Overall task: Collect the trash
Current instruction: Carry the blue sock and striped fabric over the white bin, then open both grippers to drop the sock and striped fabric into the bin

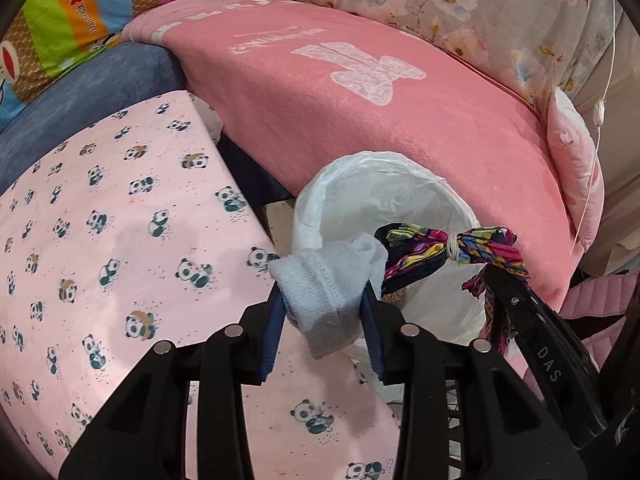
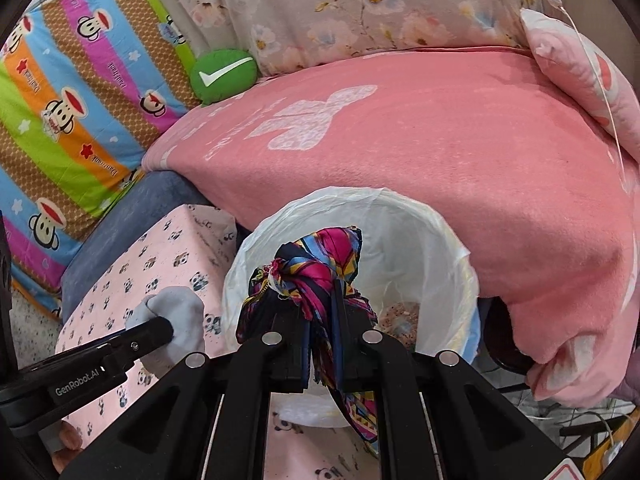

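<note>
While your right gripper (image 2: 322, 322), pinched shut on the knotted patterned cloth (image 2: 316, 276), hangs over the lined bin's (image 2: 440, 240) mouth, your left gripper (image 1: 326, 312) clamps the grey sock (image 1: 320, 292) just beside its rim, slightly farther off

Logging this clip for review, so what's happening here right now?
A person holds a tool in each hand beside a bed. The left tool grips a pale blue sock; the right tool is clamped on a knotted multicoloured cloth. Both items hang near the bin lined with a white bag, the cloth over its opening. Neither has been dropped in yet.
</note>
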Motion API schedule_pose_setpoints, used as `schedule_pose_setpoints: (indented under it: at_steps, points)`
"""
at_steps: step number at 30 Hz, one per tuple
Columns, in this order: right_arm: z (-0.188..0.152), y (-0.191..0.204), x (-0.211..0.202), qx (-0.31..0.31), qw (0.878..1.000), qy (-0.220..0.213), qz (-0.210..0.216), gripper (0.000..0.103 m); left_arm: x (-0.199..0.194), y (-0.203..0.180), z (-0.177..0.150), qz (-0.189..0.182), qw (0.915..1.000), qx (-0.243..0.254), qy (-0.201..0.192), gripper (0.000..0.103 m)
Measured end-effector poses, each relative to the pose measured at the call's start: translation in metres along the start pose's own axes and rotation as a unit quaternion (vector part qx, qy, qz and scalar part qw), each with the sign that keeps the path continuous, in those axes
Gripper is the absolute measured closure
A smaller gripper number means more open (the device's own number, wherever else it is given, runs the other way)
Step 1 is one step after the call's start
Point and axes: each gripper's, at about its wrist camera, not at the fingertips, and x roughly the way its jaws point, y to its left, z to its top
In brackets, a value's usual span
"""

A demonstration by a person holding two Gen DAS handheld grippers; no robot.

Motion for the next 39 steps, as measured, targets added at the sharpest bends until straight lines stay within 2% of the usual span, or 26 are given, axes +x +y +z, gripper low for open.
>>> schedule_pose_setpoints:
  at_steps: [4, 6, 7, 11, 21, 28, 34, 37, 39]
  points:
    - [0.009, -0.021, -0.002, 0.018, 1.0, -0.008, -0.012, 0.095, 0.011, -0.02, 0.007, -0.022, 0.9997, 0.01, 0.004, 0.065]
    - [0.012, -0.026, -0.001, 0.021, 1.0, -0.009, -0.015, 0.095, 0.014, -0.024, 0.01, -0.019, 0.9998, 0.008, -0.001, 0.055]
    - [0.013, -0.027, -0.001, 0.02, 1.0, -0.009, -0.015, 0.094, 0.014, -0.025, 0.012, -0.016, 0.9998, 0.007, -0.004, 0.047]
    - [0.014, -0.026, 0.006, 0.013, 1.0, -0.005, -0.016, 0.094, 0.015, -0.022, 0.014, 0.001, 0.9999, 0.005, -0.014, 0.039]
    - [0.012, 0.012, 0.03, -0.019, 1.0, 0.016, 0.013, 0.084, 0.011, 0.006, 0.01, 0.039, 0.999, -0.006, -0.023, 0.034]
    - [0.009, 0.032, 0.032, -0.039, 0.999, 0.017, 0.023, 0.061, 0.009, 0.026, 0.006, 0.061, 0.9976, -0.018, -0.027, 0.029]
    - [0.01, 0.033, 0.033, -0.038, 0.999, 0.015, 0.018, 0.06, 0.011, 0.034, 0.001, 0.066, 0.9972, -0.027, -0.022, 0.028]
    - [0.01, 0.033, 0.03, -0.04, 0.999, 0.013, 0.017, 0.053, 0.011, 0.036, -0.001, 0.067, 0.9971, -0.029, -0.021, 0.027]
    - [0.009, 0.033, 0.029, -0.041, 0.999, 0.012, 0.017, 0.053, 0.011, 0.038, -0.002, 0.068, 0.9971, -0.03, -0.021, 0.027]
